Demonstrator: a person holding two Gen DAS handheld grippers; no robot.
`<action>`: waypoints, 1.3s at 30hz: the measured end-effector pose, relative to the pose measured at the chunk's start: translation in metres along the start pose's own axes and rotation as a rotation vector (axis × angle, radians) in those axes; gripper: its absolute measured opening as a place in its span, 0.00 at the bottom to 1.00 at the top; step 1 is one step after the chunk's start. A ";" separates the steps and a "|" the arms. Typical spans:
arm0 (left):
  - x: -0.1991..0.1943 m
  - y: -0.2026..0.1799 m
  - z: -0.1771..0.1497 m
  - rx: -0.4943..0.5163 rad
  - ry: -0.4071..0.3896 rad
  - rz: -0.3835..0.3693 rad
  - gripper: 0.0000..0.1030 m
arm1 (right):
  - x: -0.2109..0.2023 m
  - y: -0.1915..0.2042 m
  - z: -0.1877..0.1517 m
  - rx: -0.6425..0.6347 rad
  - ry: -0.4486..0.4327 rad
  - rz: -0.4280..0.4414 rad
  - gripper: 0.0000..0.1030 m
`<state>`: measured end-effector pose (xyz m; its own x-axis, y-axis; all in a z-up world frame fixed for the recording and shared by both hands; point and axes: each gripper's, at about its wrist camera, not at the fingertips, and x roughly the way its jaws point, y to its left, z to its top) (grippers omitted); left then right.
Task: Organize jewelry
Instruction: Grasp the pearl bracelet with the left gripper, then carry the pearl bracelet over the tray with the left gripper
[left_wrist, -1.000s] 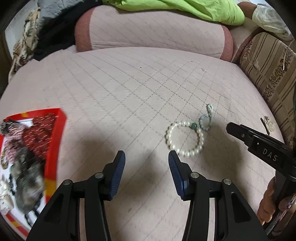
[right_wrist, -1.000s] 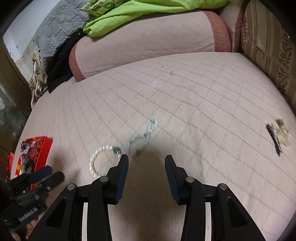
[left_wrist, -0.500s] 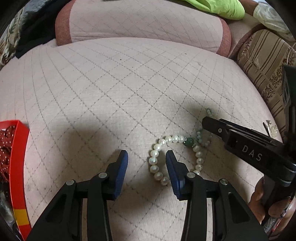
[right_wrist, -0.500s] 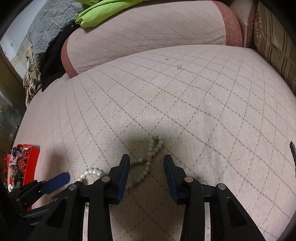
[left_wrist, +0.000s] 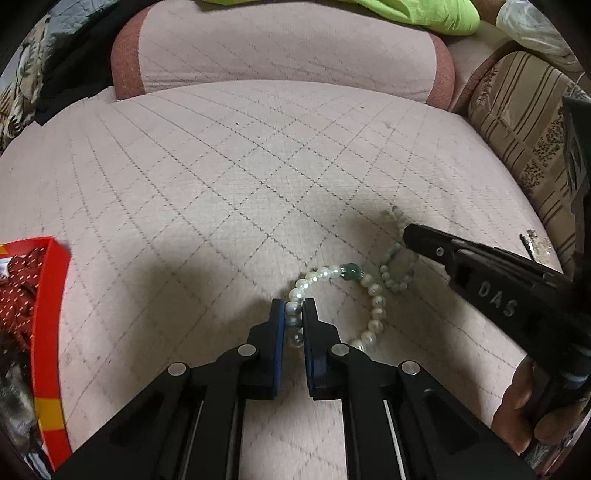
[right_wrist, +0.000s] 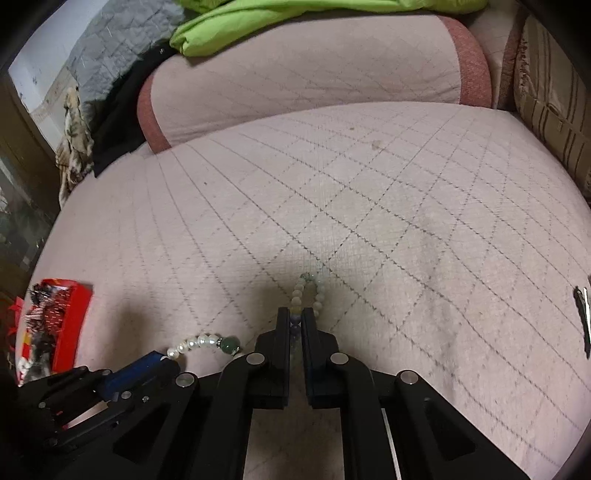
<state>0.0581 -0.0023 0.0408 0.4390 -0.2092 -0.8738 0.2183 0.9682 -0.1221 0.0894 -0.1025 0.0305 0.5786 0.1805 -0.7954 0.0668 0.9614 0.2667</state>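
Note:
A white pearl bracelet with one dark green bead lies on the pink quilted cushion. My left gripper is shut on its left side; part of the bracelet also shows in the right wrist view. A pale green bead bracelet lies just right of it, also seen in the left wrist view. My right gripper is shut on its near part. The right gripper shows from the side in the left wrist view.
A red box holding jewelry sits at the cushion's left edge, also in the right wrist view. A small hair clip lies at the right. A bolster and striped pillow bound the back and right.
Both grippers have moved down and forward onto the bracelets and closed: the left on the pearl bracelet, the right on the pale green bead bracelet.

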 end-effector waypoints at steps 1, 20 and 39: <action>-0.004 0.001 -0.002 -0.004 -0.002 -0.004 0.09 | -0.005 0.000 -0.001 0.003 -0.007 0.006 0.06; -0.121 0.018 -0.053 -0.024 -0.142 0.039 0.09 | -0.099 0.023 -0.051 0.003 -0.086 0.090 0.06; -0.179 0.039 -0.085 -0.052 -0.217 0.133 0.09 | -0.143 0.076 -0.091 -0.122 -0.116 0.086 0.07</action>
<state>-0.0858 0.0842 0.1520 0.6384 -0.0991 -0.7633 0.1040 0.9937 -0.0420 -0.0620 -0.0362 0.1151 0.6685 0.2450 -0.7022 -0.0819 0.9627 0.2579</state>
